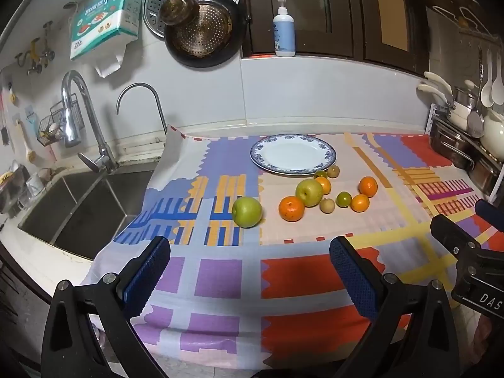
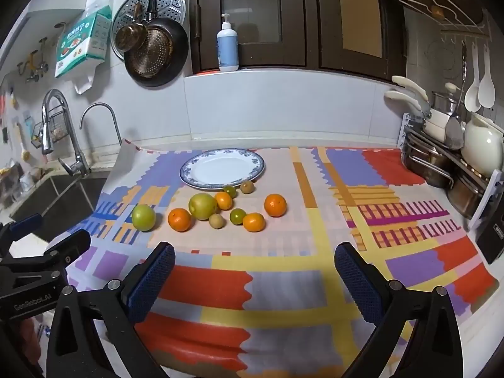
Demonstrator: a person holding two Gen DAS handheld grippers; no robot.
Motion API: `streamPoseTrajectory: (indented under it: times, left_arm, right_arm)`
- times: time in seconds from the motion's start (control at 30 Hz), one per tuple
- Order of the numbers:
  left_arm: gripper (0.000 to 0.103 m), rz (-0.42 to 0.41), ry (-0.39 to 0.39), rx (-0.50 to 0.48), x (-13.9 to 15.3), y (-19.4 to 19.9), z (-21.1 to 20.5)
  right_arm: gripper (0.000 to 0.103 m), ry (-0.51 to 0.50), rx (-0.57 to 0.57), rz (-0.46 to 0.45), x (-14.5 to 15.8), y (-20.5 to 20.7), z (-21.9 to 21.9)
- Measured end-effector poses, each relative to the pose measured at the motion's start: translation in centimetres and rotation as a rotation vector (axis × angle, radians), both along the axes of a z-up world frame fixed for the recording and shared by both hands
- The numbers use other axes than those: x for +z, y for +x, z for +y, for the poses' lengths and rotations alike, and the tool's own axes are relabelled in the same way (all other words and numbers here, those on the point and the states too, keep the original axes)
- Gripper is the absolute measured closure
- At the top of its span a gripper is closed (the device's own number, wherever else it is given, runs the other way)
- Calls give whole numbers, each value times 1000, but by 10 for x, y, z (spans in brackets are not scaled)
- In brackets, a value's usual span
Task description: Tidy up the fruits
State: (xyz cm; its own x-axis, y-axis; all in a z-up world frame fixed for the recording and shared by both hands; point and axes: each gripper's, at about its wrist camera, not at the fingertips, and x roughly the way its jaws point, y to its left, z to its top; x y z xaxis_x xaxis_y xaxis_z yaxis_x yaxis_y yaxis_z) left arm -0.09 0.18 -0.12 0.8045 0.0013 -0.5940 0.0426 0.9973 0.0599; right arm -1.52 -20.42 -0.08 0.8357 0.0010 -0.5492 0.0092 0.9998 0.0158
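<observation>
While both claws stand wide and empty over the patterned cloth [image 2: 283, 289], the left gripper [image 1: 250, 271] and right gripper [image 2: 255, 271] face ten loose fruits: two green apples [image 1: 247, 211], four oranges [image 1: 291, 208], four small greenish fruits [image 1: 327, 205], one half hidden. Beyond lies one empty plate [image 1: 293, 154].
</observation>
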Motion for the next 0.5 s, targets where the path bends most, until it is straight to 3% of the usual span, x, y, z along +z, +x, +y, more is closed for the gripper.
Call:
streamPoseTrajectory:
  times: [0.03, 0.5]
  left_arm:
    - [0, 7, 34, 2, 2, 3, -4]
    - [0, -40, 15, 15, 13, -10, -2]
  right_arm:
    - [1, 2, -2, 1, -1, 0, -1]
    - [1, -2, 21, -12, 6, -4, 0]
